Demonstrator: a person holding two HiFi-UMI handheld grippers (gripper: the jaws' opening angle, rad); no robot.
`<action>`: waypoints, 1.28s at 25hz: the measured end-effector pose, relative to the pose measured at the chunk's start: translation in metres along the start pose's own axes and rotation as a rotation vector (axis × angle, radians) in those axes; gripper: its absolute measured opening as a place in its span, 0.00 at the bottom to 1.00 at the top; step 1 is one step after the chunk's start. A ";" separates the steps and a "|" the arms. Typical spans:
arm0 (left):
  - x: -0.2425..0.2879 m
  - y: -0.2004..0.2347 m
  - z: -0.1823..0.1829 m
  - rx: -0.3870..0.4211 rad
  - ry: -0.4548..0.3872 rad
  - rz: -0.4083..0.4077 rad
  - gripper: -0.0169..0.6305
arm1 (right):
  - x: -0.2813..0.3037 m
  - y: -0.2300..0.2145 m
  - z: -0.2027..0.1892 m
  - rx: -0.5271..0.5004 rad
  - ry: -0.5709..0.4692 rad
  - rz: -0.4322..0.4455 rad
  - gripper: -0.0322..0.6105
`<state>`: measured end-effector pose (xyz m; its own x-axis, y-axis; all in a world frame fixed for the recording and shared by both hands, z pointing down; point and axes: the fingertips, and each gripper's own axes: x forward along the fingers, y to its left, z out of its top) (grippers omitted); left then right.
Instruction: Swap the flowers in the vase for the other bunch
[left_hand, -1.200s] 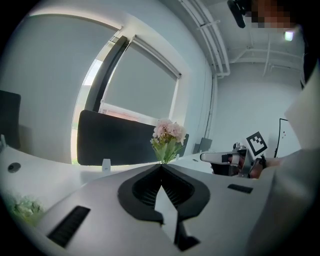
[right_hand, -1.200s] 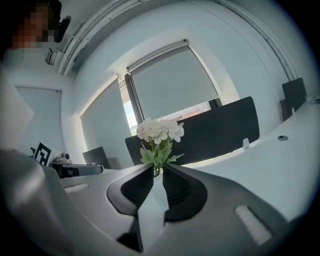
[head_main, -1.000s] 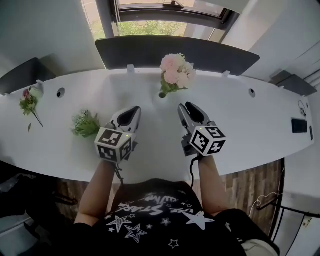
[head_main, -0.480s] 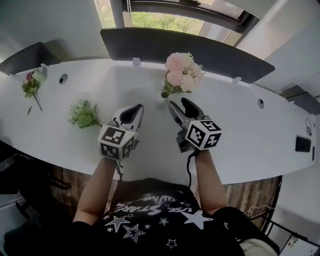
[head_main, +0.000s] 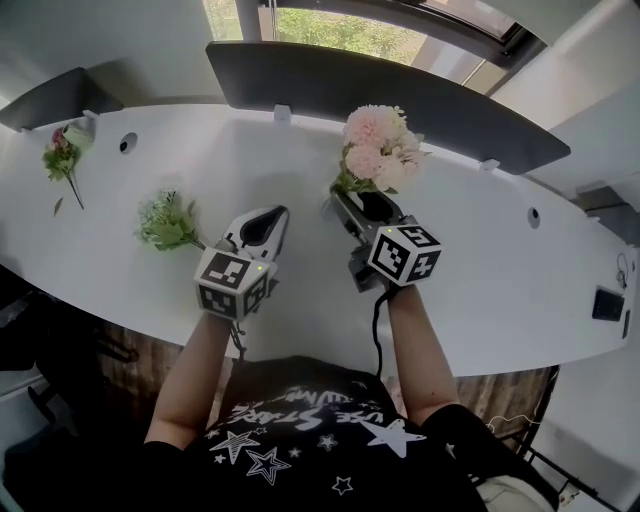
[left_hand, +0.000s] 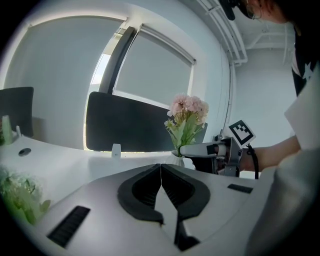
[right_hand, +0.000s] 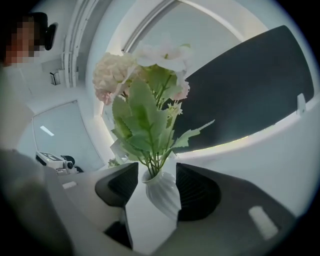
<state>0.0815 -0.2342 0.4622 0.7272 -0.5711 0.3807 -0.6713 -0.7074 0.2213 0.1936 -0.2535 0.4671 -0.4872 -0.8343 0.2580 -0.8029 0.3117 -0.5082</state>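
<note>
The vase (right_hand: 162, 192), white and ribbed, stands near the middle of the counter's (head_main: 480, 260) back edge with the pink flowers (head_main: 378, 150) in it. The right tongs (head_main: 356, 203) are wide, one jaw on each side of the vase's belly. It is hard to tell whether either jaw presses it yet. The left tongs (head_main: 262, 222) are closed on nothing and hover toward the front edge, left of the middle. A green bunch (head_main: 168, 222) lies on the counter toward the left end, probably the replacement. A smaller sprig with a dark red bud (head_main: 60, 165) lies by the back left corner. The step in hand looks like steadying the vase so the pink flowers can be pulled out. To do it well, the right tongs should close slowly and squarely on the widest part of the belly, kept level so the narrow base does not tip. The ribbed, glossy surface may slip under a pinch that is too high or too hard. The left tongs will need to open, take the stems just above the neck, and lift straight up rather than sideways, since the leaves spread wide and could drag the vase over.
</note>
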 end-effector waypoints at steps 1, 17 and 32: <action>0.001 0.002 0.000 0.000 0.000 0.002 0.04 | 0.001 0.000 0.001 -0.004 -0.012 0.000 0.41; 0.044 -0.017 -0.030 0.101 0.101 -0.148 0.15 | 0.010 0.007 0.003 -0.157 0.003 0.026 0.22; 0.091 -0.050 -0.022 0.318 -0.041 -0.248 0.51 | 0.009 0.008 0.012 -0.126 -0.062 0.057 0.21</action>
<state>0.1783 -0.2416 0.5050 0.8711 -0.3781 0.3132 -0.4014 -0.9158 0.0109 0.1872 -0.2636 0.4557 -0.5139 -0.8391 0.1784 -0.8134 0.4106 -0.4121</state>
